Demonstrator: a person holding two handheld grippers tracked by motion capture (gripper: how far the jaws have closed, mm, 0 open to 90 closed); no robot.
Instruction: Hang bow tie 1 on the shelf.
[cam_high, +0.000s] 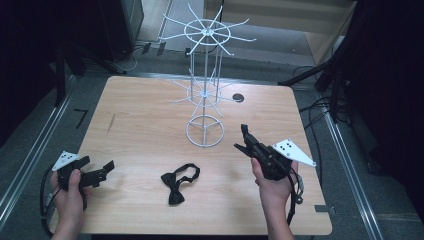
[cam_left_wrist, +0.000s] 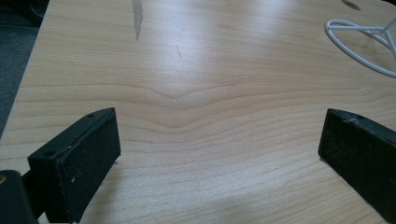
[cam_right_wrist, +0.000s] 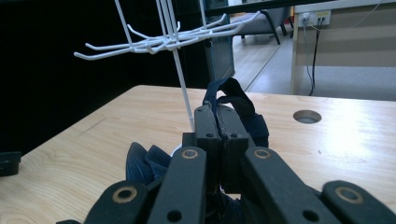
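Two bow ties (cam_high: 179, 186) (cam_right_wrist: 233, 100) (one clamped), one rack (cam_high: 205, 75)

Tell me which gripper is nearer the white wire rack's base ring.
Right. The right gripper sits just right of the base ring; the left gripper is far off at the table's front left edge.

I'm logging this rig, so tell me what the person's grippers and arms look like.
The left gripper and right gripper are both black, with linked bars carrying flat rectangular pads. Each carries a grey three-cornered plate marked with dark dots and trails a black cable. No sleeves show; the forearms are bare.
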